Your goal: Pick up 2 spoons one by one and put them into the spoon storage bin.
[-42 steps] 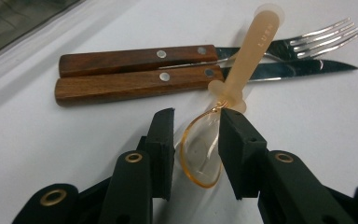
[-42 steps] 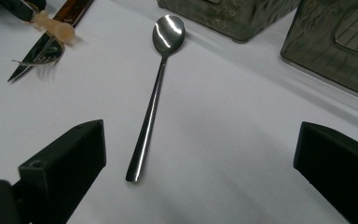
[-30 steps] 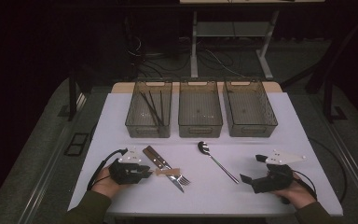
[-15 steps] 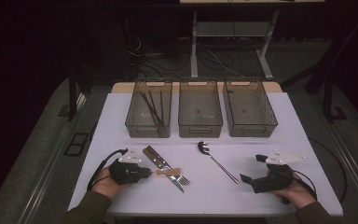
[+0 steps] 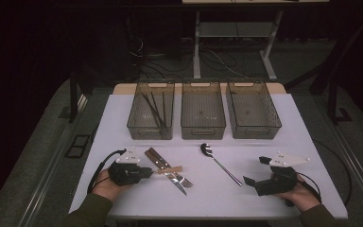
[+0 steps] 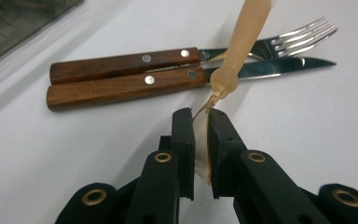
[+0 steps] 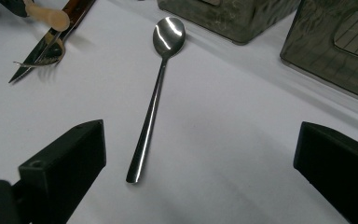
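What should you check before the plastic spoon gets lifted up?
1. Left gripper shut on the plastic spoon: ok, the jaws pinch its thin bowl end.
2. Grip firm enough to lift: cannot tell, since only the bowl's edge sits between the pads.
3. Spoon free of the fork and knife: not ok, its handle lies across both, so they might shift.
4. Right gripper out of the way: ok, it is open, near the metal spoon, well apart.
5. Bins reachable: ok, all three stand open at the table's far side.
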Motion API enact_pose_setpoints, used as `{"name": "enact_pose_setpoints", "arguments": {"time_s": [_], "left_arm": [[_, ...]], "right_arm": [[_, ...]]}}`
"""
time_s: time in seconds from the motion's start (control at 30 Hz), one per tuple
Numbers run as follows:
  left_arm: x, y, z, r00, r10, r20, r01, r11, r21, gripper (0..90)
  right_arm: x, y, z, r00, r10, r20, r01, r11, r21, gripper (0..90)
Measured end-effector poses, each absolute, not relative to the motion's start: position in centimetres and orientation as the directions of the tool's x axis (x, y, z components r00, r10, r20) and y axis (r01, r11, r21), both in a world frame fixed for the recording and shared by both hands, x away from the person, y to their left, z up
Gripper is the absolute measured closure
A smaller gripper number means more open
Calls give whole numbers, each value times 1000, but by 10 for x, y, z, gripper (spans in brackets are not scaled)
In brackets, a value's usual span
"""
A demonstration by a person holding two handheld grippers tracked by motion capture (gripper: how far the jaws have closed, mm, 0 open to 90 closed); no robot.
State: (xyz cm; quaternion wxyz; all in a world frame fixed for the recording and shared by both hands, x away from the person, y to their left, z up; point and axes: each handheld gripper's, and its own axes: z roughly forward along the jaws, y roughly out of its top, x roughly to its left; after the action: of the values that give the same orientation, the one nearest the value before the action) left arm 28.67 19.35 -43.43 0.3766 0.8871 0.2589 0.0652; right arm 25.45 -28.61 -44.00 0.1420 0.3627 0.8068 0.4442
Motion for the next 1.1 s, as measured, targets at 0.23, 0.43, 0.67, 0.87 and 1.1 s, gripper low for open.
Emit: {"name": "enact_pose_setpoints", "arguments": {"time_s": [0.23, 0.43, 0.67, 0.87, 1.1], "left_arm": [[286, 190, -429, 846, 525, -90, 419, -552, 721, 826], [287, 186, -425, 839, 537, -87, 423, -543, 725, 826], [289, 181, -419, 833, 547, -86, 419, -520, 745, 826], [293, 179, -413, 824, 559, -90, 420, -497, 760, 826], [298, 171, -408, 828, 553, -89, 409, -489, 771, 826]], "right_arm": [[254, -286, -440, -699, 709, 96, 457, 339, 822, 19], [254, -285, -438, -701, 705, 105, 454, 328, 828, 19], [254, -284, -439, -699, 708, 105, 459, 331, 825, 19], [254, -283, -439, -712, 694, 105, 443, 329, 834, 19], [256, -284, -440, -715, 689, 122, 445, 313, 839, 20]]}}
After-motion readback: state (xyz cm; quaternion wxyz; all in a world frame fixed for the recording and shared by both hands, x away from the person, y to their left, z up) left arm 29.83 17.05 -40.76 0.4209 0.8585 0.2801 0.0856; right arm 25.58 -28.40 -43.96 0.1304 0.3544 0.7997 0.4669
